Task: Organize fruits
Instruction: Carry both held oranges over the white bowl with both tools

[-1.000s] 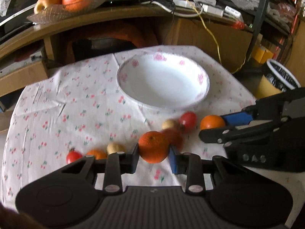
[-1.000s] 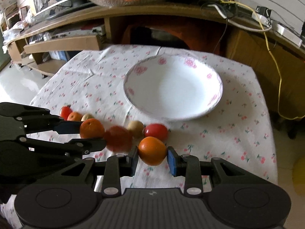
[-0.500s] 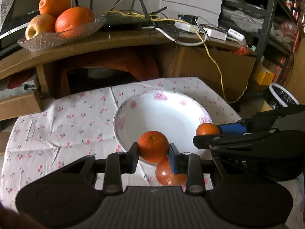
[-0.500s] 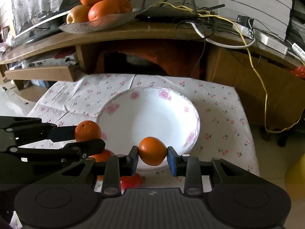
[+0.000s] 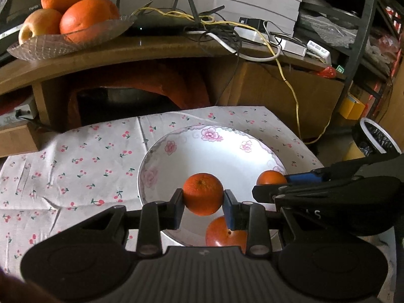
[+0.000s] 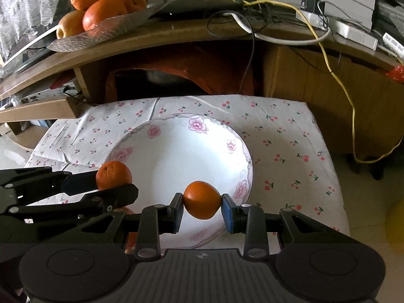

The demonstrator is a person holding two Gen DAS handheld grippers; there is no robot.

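Note:
My left gripper [image 5: 203, 208] is shut on a dimpled orange mandarin [image 5: 203, 193] and holds it over the near part of the white flowered plate [image 5: 174, 151]. My right gripper [image 6: 202, 213] is shut on a smooth orange fruit [image 6: 201, 200] and holds it over the plate's near rim [image 6: 246, 166]. The left gripper with its mandarin [image 6: 113, 175] shows at the left of the right wrist view. The right gripper's fruit [image 5: 270, 177] shows at the right of the left wrist view. A red fruit [image 5: 224, 233] lies below the left fingers, partly hidden.
The plate sits on a cherry-print tablecloth [image 5: 83, 166] on a small table. Behind it stands a wooden desk [image 5: 151, 50] with a glass dish of oranges and an apple [image 5: 68, 22], a router and cables. A lined bin [image 5: 376, 139] stands at the right.
Both grippers have lifted their fruits off the cloth and carried them forward to above the plate. The loose fruits on the cloth have dropped out of view below.

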